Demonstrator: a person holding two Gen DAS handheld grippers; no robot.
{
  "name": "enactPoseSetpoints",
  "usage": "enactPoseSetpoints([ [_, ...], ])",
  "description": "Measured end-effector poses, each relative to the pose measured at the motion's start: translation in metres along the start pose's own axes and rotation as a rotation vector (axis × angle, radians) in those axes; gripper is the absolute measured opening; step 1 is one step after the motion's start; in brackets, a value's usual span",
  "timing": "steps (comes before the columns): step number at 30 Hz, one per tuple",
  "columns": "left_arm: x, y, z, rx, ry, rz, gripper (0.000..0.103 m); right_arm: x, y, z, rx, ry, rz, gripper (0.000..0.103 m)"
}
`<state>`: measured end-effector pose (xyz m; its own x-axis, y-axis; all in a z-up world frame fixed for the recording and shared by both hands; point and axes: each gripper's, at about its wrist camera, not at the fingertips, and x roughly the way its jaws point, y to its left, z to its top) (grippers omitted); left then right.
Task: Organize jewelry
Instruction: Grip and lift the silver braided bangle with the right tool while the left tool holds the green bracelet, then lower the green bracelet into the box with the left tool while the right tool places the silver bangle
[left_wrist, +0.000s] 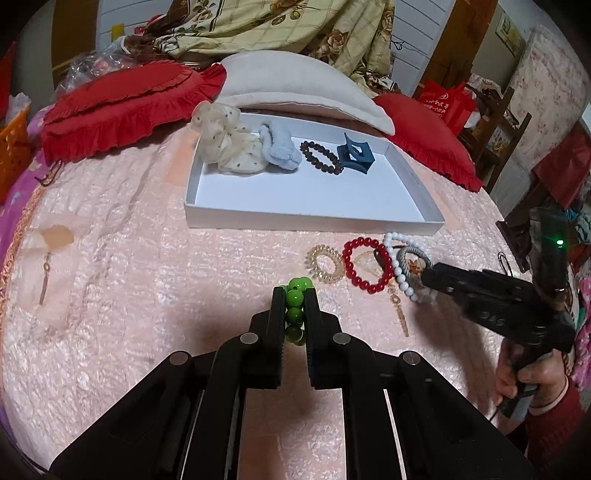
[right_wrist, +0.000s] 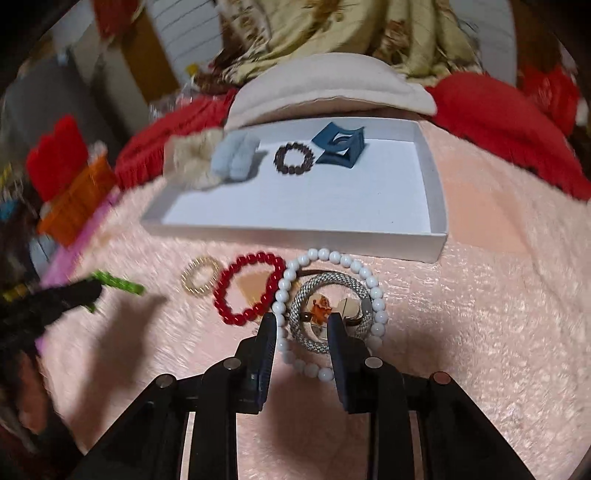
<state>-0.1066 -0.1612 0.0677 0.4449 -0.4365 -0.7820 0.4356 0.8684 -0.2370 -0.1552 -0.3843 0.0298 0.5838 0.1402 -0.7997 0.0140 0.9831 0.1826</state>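
Left claw (left_wrist: 294, 295) clamped on a green bead bracelet (left_wrist: 295, 306), held over the pink bed cover (left_wrist: 147, 295), short of the white tray (left_wrist: 295, 218). Right claw (right_wrist: 302, 319) jaws spread, nothing gripped, straddling the grey woven ring (right_wrist: 325, 325) inside the white bead bracelet (right_wrist: 332, 258), just in front of the tray's near wall. Also in front of the tray: red bead bracelet (right_wrist: 251, 291), gold coil hair tie (right_wrist: 199, 280). Inside the tray along its far side: cream scrunchie (left_wrist: 229, 144), blue scrunchie (left_wrist: 280, 147), dark bead bracelet (left_wrist: 321, 157), blue hair clip (left_wrist: 356, 153). Judgement: about halfway; four sorted, green one in transit, four left outside.
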Motion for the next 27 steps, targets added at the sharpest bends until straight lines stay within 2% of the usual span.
enactPoseSetpoints([
  [5, 0.004, 0.006, -0.007, -0.016, 0.01, -0.006, 0.008, 0.017, 0.003, 0.007, -0.013, -0.006, -0.042, 0.027],
  [8, 0.008, 0.008, -0.01, -0.028, 0.015, -0.014, 0.008, 0.028, 0.005, 0.015, 0.026, 0.02, -0.03, 0.027],
  [11, 0.011, 0.006, -0.013, -0.025, 0.018, -0.012, 0.008, 0.031, 0.006, 0.02, 0.063, 0.007, -0.049, 0.027],
  [12, 0.012, 0.005, -0.013, -0.024, 0.019, -0.012, 0.008, 0.032, 0.005, 0.021, 0.078, 0.007, -0.052, 0.023],
  [13, 0.011, 0.005, -0.014, -0.023, 0.018, -0.012, 0.008, 0.033, 0.004, 0.022, 0.089, 0.012, -0.048, 0.01],
  [14, 0.01, 0.004, -0.014, -0.024, 0.017, -0.012, 0.008, 0.034, 0.002, 0.023, 0.112, 0.019, -0.02, 0.006],
  [17, 0.0, 0.003, -0.014, -0.026, 0.001, -0.018, 0.008, 0.028, -0.009, 0.022, 0.165, 0.007, 0.006, 0.005],
  [19, -0.007, 0.003, -0.013, -0.023, -0.011, -0.019, 0.008, 0.018, -0.017, 0.019, 0.213, -0.016, 0.053, 0.005],
  [22, -0.021, -0.001, -0.01, -0.015, -0.034, -0.022, 0.008, -0.004, -0.026, 0.019, 0.258, -0.056, 0.119, 0.005],
  [27, -0.036, -0.01, 0.005, 0.001, -0.063, -0.049, 0.008, -0.045, -0.03, 0.027, 0.274, -0.135, 0.181, 0.005],
])
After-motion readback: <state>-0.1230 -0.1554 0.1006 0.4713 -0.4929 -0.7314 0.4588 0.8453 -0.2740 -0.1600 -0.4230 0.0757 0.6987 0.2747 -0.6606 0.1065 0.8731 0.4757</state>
